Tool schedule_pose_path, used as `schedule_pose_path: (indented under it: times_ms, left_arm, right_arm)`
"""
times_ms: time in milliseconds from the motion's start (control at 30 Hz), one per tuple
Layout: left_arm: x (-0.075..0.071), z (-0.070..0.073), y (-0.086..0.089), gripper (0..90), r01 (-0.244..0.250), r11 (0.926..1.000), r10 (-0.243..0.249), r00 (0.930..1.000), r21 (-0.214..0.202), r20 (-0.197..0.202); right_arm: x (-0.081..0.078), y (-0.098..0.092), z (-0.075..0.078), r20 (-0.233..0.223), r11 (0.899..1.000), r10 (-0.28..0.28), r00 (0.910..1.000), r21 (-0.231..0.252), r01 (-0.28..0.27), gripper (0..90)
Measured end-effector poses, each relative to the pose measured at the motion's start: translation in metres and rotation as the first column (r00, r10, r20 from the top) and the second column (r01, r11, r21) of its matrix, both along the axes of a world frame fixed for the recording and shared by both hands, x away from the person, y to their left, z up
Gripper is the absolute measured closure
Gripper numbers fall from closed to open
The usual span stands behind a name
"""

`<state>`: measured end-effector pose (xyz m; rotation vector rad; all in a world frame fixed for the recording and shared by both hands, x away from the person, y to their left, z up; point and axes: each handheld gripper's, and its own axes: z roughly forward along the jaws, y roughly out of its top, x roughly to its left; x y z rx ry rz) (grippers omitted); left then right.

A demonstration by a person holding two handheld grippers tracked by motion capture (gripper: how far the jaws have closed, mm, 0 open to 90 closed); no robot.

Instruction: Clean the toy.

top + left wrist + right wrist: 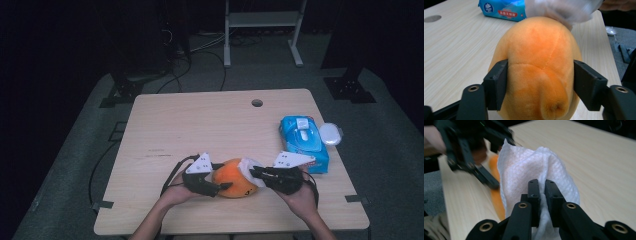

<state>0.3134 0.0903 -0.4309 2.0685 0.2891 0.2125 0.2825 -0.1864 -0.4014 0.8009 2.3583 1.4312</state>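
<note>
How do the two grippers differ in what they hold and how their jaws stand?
The left gripper holds the orange plush toy with jaws spread wide; the right gripper pinches a white wipe with jaws nearly together. The toy is bulky, the wipe thin and crumpled. Both are shut on something.

Blue wipes pack (304,143) near table's (200,120) right edge.

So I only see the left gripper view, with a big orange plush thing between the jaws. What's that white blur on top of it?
Observer: A white wipe, pinched in the right gripper, whose jaws are shut on it.
Operator: Where did the wipe come from?
Observer: Can't tell, but a blue wipes pack lies at the table's right side.
Operator: Anything beside the pack?
Observer: A small white rounded thing sits right next to it, near the table edge.
</note>
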Motion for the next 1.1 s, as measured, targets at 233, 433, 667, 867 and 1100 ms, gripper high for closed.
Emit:
schedule_pose_path:
  times_ms: [233,433,667,867,1100]
  left_arm:
    - [-0.003,0.0,-0.001,30.6,0.019,0.9998,-0.019,0.9998,-0.005,-0.006]
    - [-0.003,0.0,-0.003,31.0,0.018,0.9996,-0.019,0.9997,-0.021,-0.018]
    - [-0.01,0.003,-0.013,31.7,0.028,0.9996,-0.028,0.9996,-0.009,0.003]
    - [-0.009,0.002,-0.008,30.8,0.046,0.9979,-0.048,0.9979,-0.045,-0.043]
    - [-0.012,0.001,-0.013,31.9,0.041,0.9988,-0.041,0.9989,-0.027,-0.021]
  right_arm:
    - [-0.002,0.014,0.003,0.037,0.997,0.035,0.9987,-0.072,-0.032,82.0]
    - [0.001,0.001,0.003,0.009,0.997,-0.009,0.9999,-0.071,0.01,82.9]
    - [-0.011,0.032,0.017,0.058,0.995,0.066,0.9962,-0.075,-0.061,82.9]
    - [-0.003,0.026,0.012,0.032,0.995,0.05,0.9983,-0.083,-0.047,83.6]
    - [-0.012,0.043,0.016,0.023,0.992,0.107,0.994,-0.066,-0.105,83.9]
